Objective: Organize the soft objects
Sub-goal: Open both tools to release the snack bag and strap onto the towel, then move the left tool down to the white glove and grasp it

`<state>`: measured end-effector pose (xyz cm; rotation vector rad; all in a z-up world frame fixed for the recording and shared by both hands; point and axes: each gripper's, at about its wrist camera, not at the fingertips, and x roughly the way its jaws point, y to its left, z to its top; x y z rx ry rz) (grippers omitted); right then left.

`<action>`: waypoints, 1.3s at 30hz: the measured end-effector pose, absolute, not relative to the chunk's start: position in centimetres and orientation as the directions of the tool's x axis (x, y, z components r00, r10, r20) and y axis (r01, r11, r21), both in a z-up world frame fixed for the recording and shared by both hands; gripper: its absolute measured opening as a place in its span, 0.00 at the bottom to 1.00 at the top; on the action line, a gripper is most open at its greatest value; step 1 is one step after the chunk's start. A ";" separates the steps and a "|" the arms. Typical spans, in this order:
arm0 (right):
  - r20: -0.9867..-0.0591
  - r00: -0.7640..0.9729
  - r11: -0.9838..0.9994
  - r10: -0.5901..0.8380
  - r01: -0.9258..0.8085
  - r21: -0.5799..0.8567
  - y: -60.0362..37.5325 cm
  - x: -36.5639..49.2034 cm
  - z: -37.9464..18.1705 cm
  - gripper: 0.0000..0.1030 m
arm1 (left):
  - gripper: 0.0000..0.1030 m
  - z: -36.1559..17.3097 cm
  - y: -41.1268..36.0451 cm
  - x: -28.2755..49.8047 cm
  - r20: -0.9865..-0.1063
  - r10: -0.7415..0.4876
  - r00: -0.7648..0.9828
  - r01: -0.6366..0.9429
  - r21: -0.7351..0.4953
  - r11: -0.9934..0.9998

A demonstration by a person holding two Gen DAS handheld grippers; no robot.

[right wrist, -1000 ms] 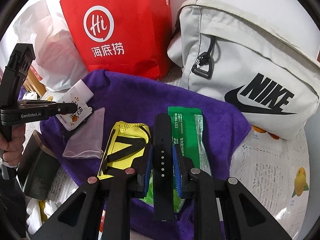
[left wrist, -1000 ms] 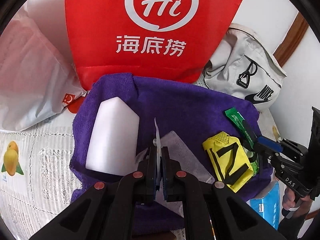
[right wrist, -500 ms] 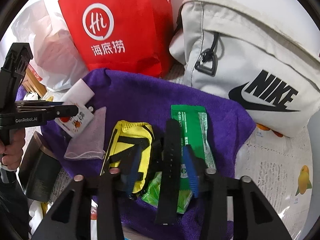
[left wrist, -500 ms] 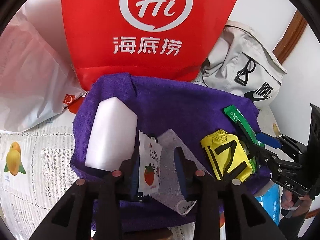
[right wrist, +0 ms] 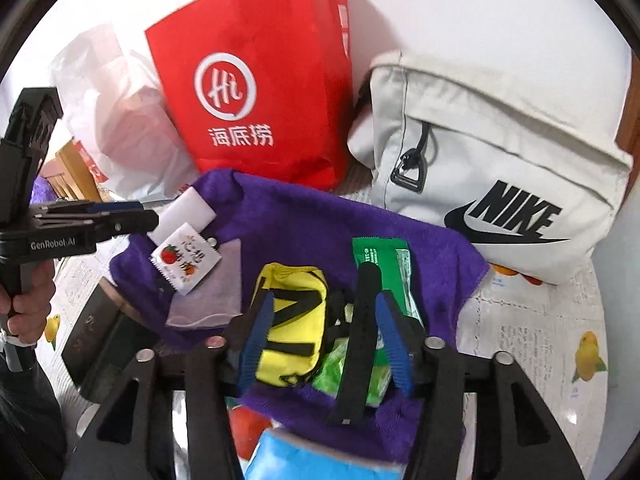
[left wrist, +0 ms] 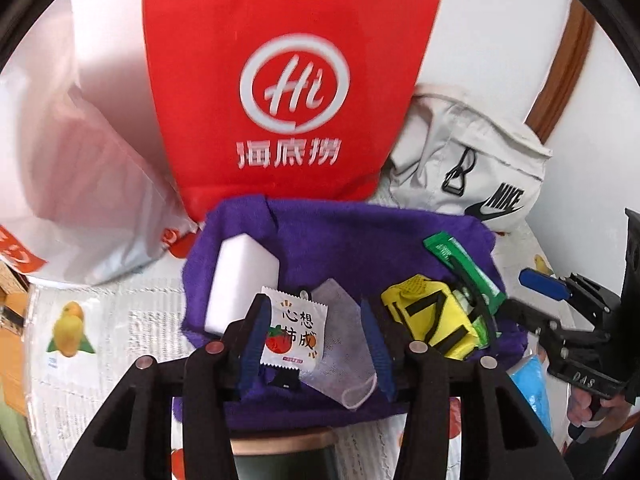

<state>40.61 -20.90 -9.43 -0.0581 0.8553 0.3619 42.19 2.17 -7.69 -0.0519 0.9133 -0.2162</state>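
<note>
A purple towel (left wrist: pixel 360 236) (right wrist: pixel 320 224) lies on the table. On it lie a white foam block (left wrist: pixel 240 280), a white sachet with a strawberry print (left wrist: pixel 294 330) (right wrist: pixel 186 258), a grey face mask (left wrist: pixel 344 344) (right wrist: pixel 216 296), a yellow pouch (left wrist: pixel 436 320) (right wrist: pixel 294 320), a green packet (left wrist: pixel 464 264) (right wrist: pixel 386 264) and a black strap (right wrist: pixel 358 344). My left gripper (left wrist: pixel 316 338) is open, its jaws either side of the sachet and mask. My right gripper (right wrist: pixel 324 338) is open over the pouch and strap.
A red Haidilao bag (left wrist: pixel 288 92) (right wrist: pixel 260 100) stands behind the towel. A white plastic bag (left wrist: pixel 80 184) is at the left and a grey Nike bag (right wrist: pixel 500 176) at the right. A blue packet (right wrist: pixel 316 460) lies at the near edge.
My left gripper opened and let go of the sachet, which now lies flat on the mask. My right gripper opened and released the black strap. Both pulled back a little.
</note>
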 end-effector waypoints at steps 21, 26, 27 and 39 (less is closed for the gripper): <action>-0.763 0.527 0.889 0.374 -0.439 0.133 -15.9 24.2 -10.7 0.56 | 0.57 -7.0 4.6 25.7 -0.783 -0.209 0.586 0.120 -0.172 0.978; -0.761 0.534 0.894 0.367 -0.429 0.130 -15.7 21.4 -11.2 0.56 | 0.59 -9.1 4.6 21.7 -0.798 -0.215 0.563 0.129 -0.172 0.977; -0.760 0.537 0.897 0.365 -0.422 0.132 -16.0 20.9 -11.2 0.56 | 0.63 -9.6 4.6 21.2 -0.803 -0.216 0.556 0.132 -0.171 0.976; -0.734 0.545 0.905 0.406 -0.354 0.237 -19.7 16.3 -12.9 0.56 | 0.80 -17.8 1.8 18.1 -0.855 -0.174 0.489 0.150 -0.114 0.982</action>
